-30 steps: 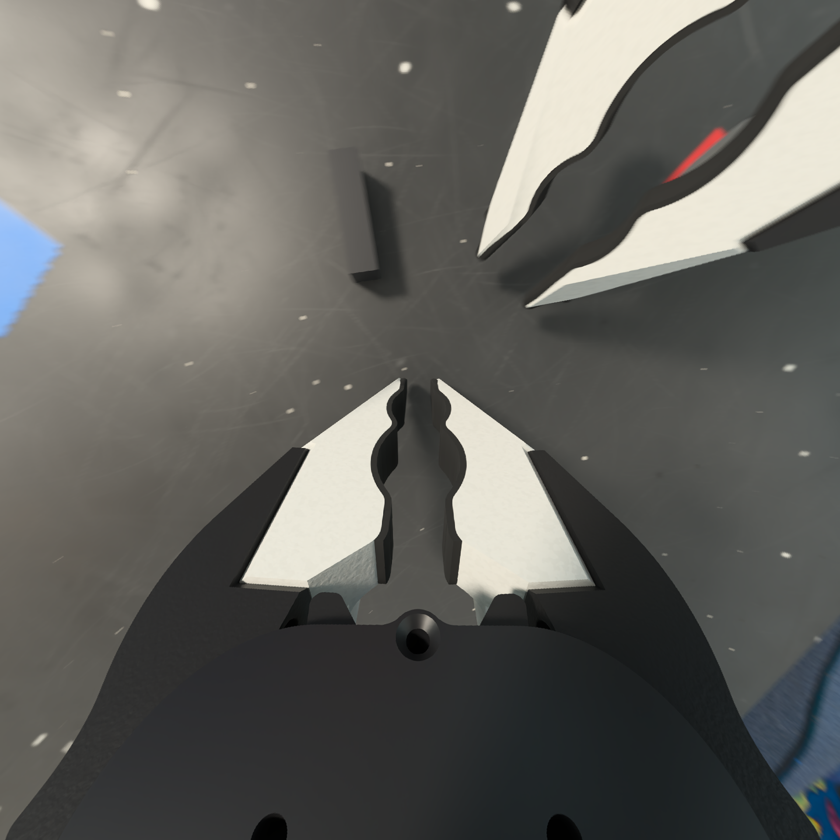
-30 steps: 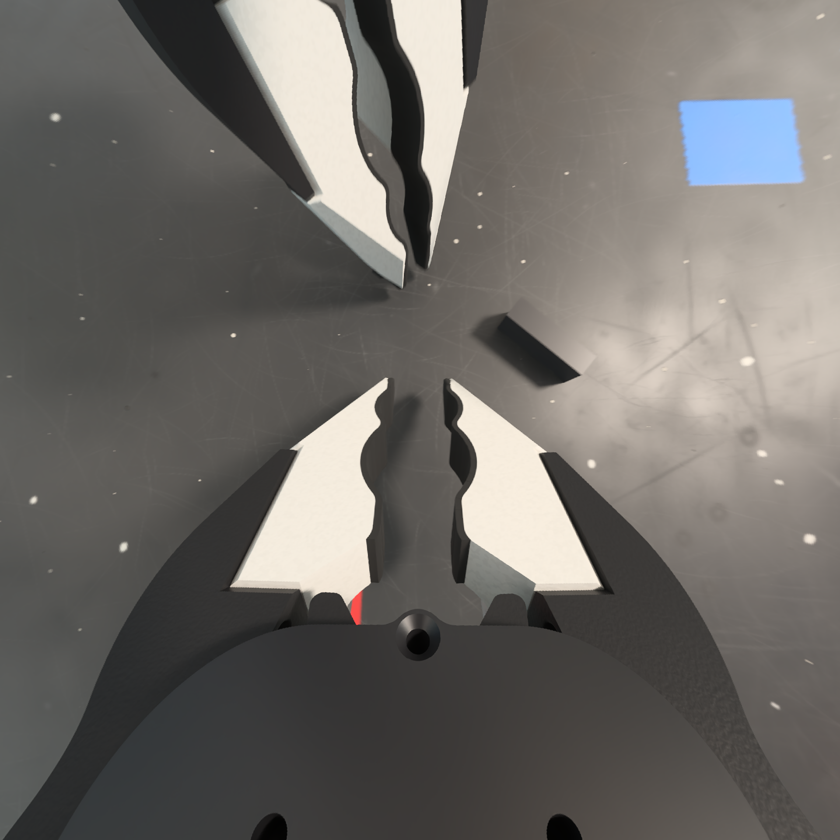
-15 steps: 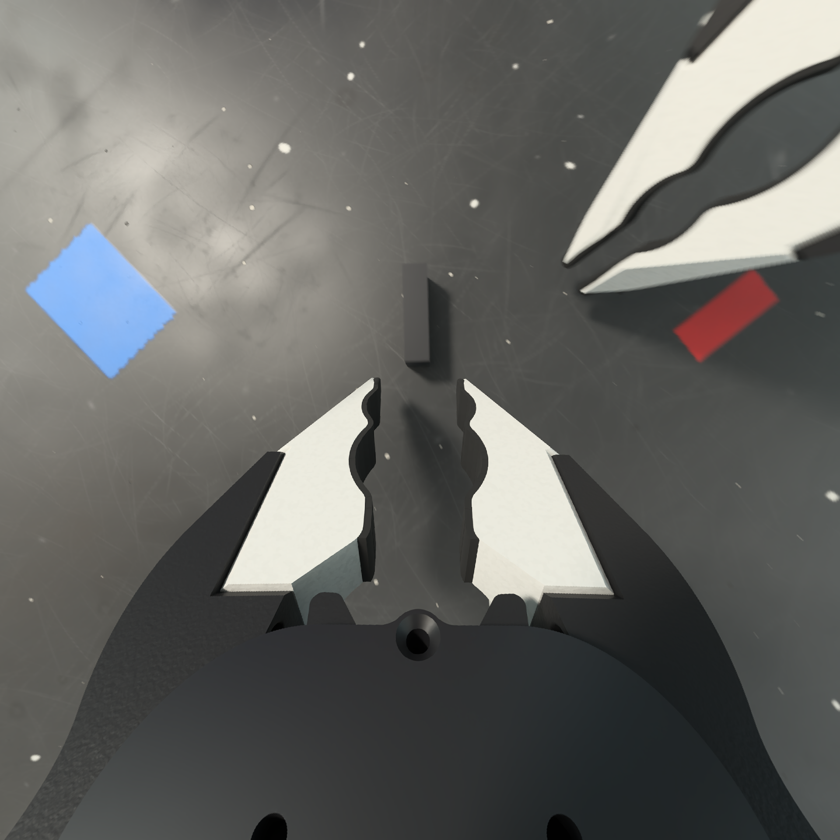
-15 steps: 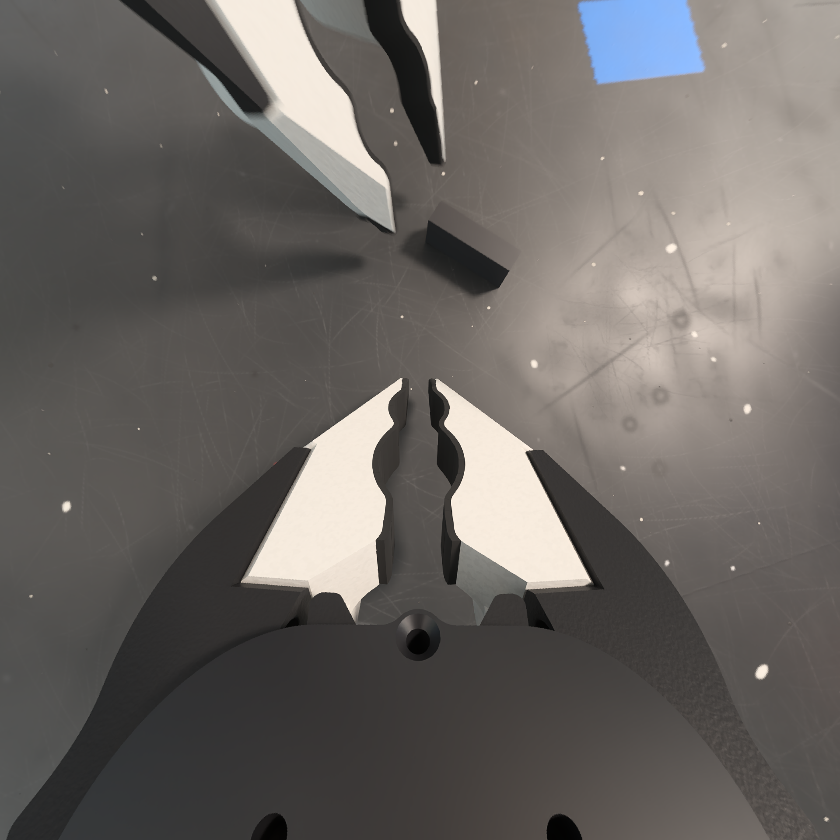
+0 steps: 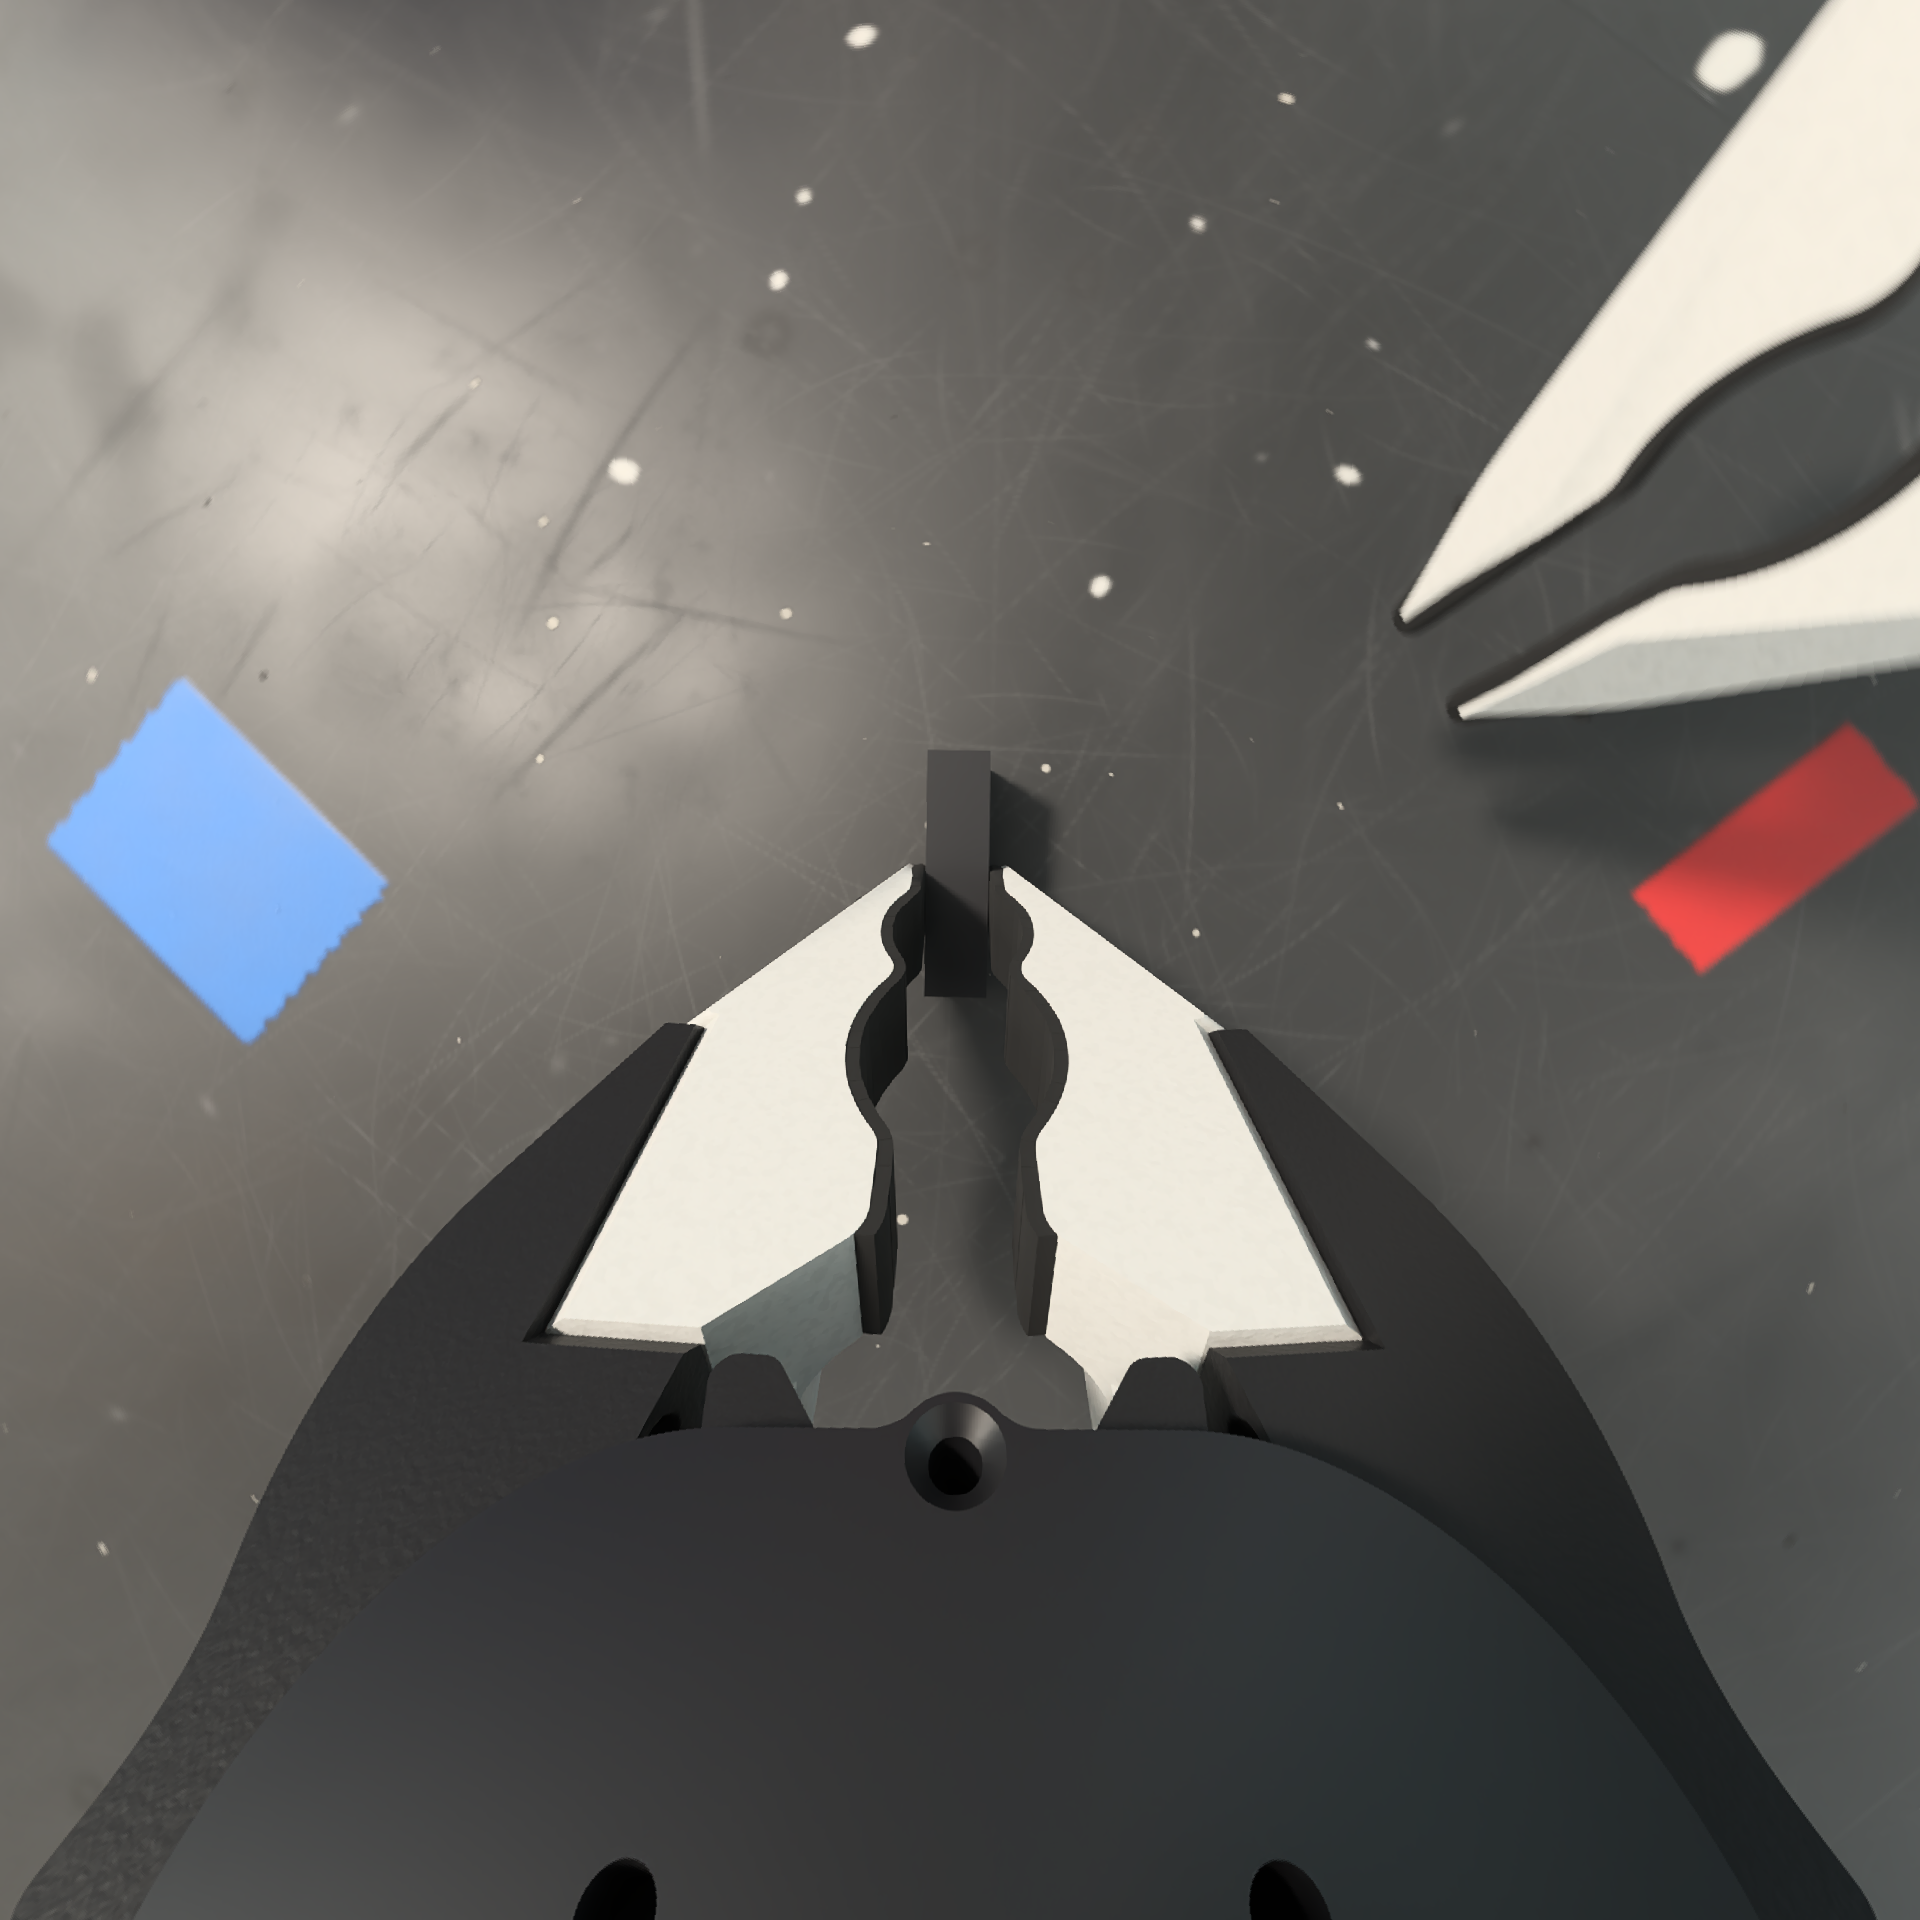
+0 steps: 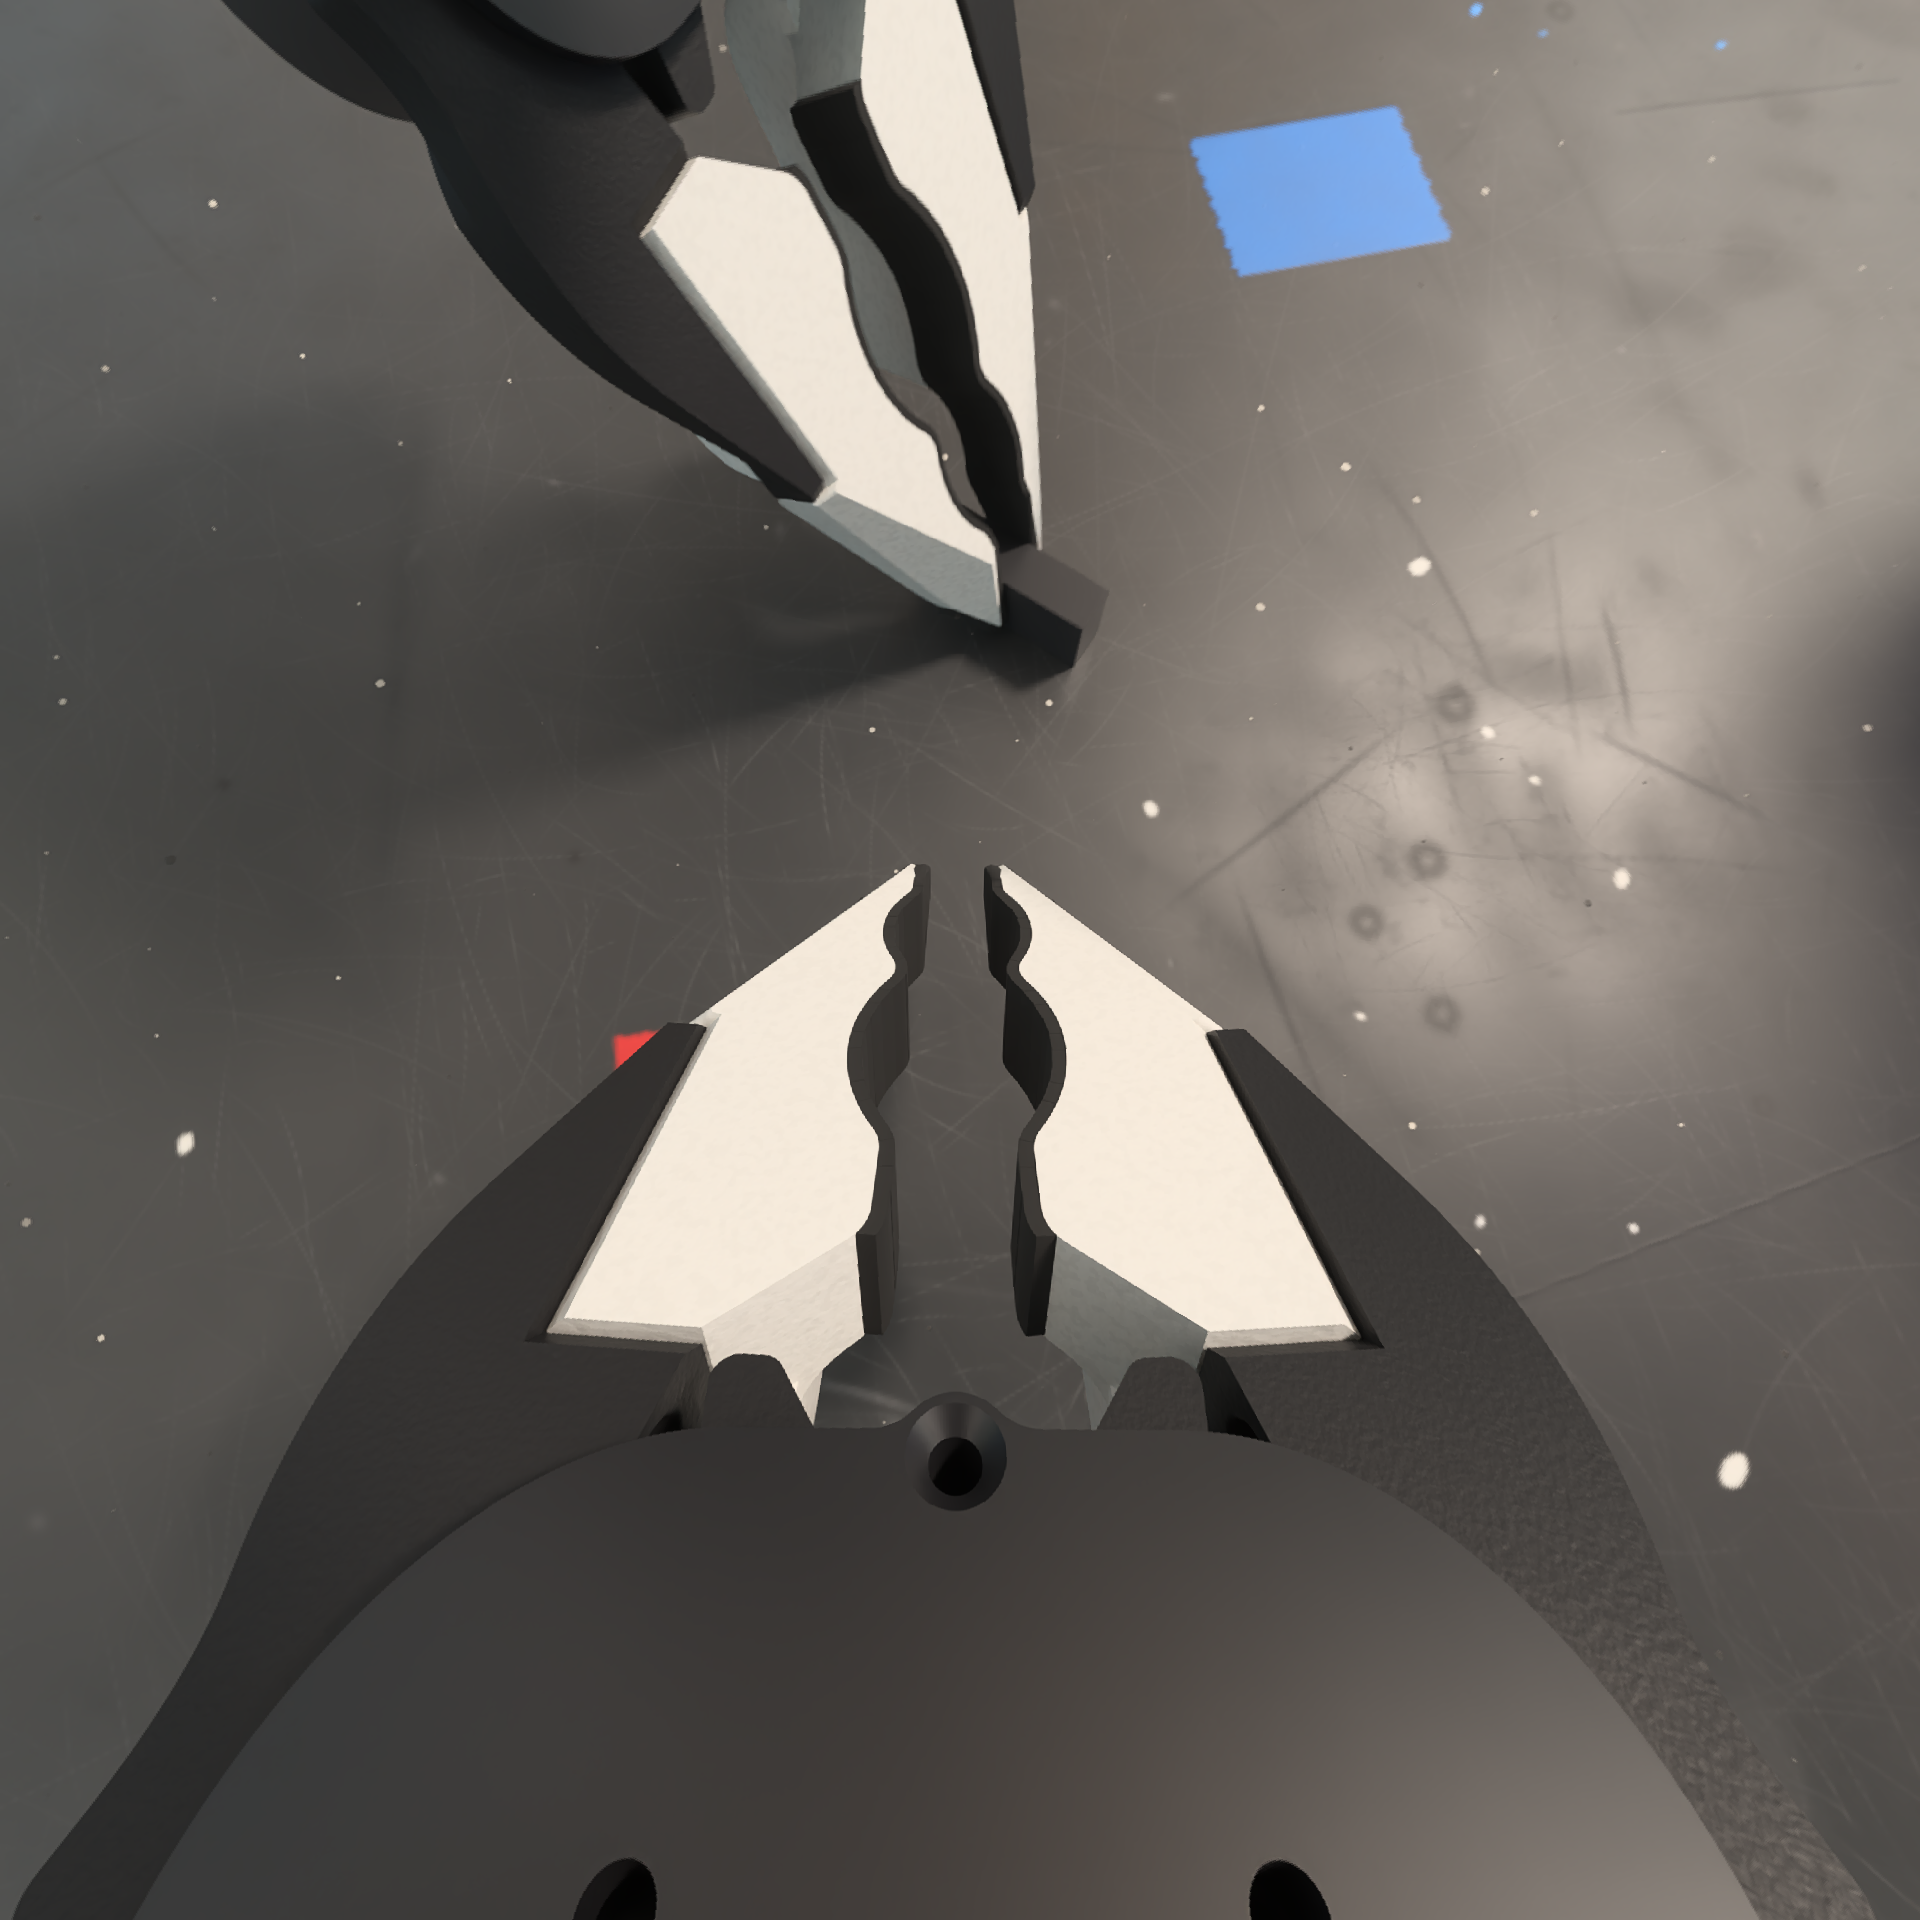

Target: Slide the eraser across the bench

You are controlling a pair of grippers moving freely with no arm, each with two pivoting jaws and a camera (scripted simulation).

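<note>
Since half a second ago your left gripper (image 5: 957,873) has advanced, and the eraser (image 5: 956,831), a slim dark block on the scratched bench (image 5: 623,416), now sits between its narrowed tips, seemingly pinched. From blue patch (image 5: 213,857) to red patch (image 5: 1777,847): right gripper (image 6: 957,873) nearly closed, empty.

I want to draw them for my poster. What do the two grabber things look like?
Both look the same. The left gripper and the right gripper each have a rounded matte black body with a small round screw hole in the middle and two holes lower down. Their two fingers are flat, cream-white and pointed, like triangles, with wavy black inner edges. No cables or markings show.
</note>
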